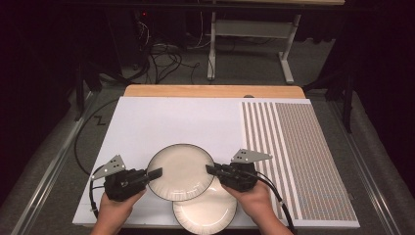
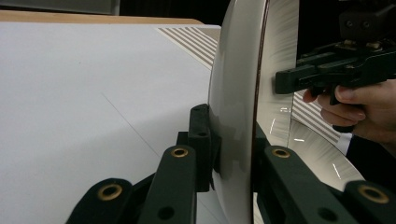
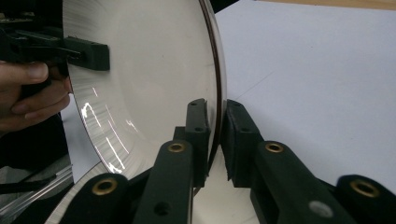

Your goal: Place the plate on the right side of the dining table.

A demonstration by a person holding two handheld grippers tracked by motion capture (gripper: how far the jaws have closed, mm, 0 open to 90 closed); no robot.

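A white plate with a dark rim is held between both grippers, just above the white sheet. My left gripper is shut on its left rim; in the left gripper view the pads clamp the plate edge-on. At the opposite rim my right gripper has its jaws closed on the plate, one pad on each face. A second matching plate lies on the table at the front, partly under the held one. Across the plate, each gripper view catches the other gripper: the right gripper and the left gripper.
A white sheet covers most of the table. A striped mat lies along its right side. The wooden table edge runs along the back, with cables and a desk frame on the floor beyond.
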